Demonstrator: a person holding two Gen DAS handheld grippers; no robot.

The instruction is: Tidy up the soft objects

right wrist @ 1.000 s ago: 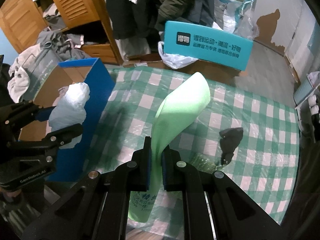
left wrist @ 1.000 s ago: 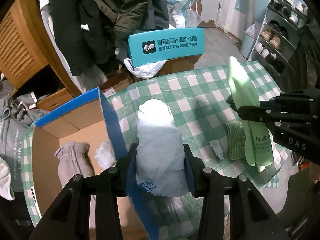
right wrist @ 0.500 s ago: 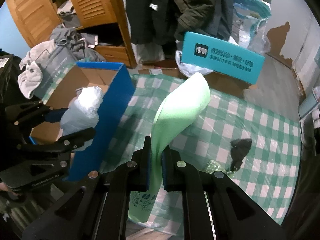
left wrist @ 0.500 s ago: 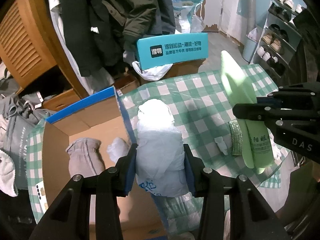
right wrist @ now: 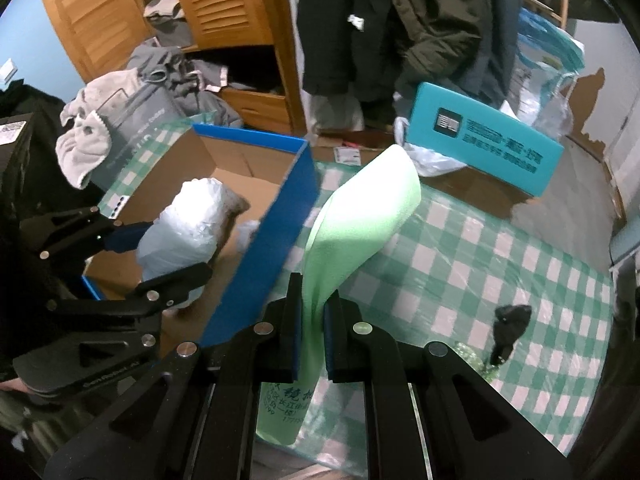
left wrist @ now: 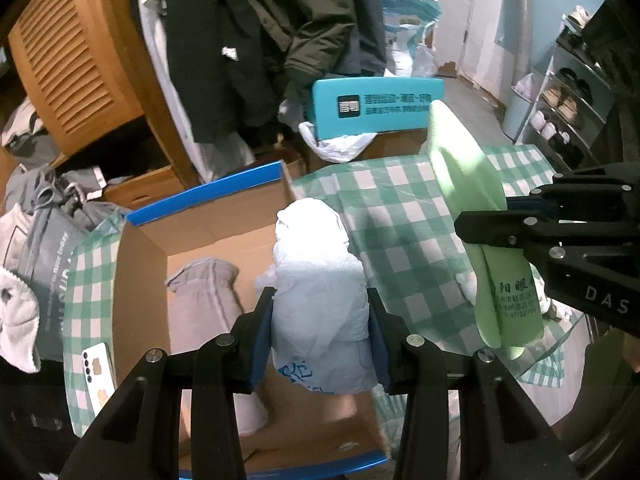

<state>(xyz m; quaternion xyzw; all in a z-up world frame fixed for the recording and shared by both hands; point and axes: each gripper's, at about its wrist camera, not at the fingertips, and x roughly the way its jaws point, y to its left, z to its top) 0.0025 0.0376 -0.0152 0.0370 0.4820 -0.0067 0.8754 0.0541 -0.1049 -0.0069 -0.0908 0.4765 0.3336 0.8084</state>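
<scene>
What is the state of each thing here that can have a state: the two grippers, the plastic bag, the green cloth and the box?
left gripper: shut on the plastic bag, above the box.
plastic bag: crumpled, held off the table.
right gripper: shut on the green cloth.
green cloth: folded, held in the air, ends drooping.
cardboard box: open on top, grey cloth lying inside.

Cardboard box point(left wrist: 140, 248) sits on the table point(left wrist: 400, 216) at its left side. Glove point(left wrist: 204, 292) lies inside the box. Plastic bag point(left wrist: 320, 280) — between the left gripper point(left wrist: 320, 334) pads, over the box. Cloth point(right wrist: 360, 220) — in the right gripper point(right wrist: 307, 336), right of the box, above the table.
</scene>
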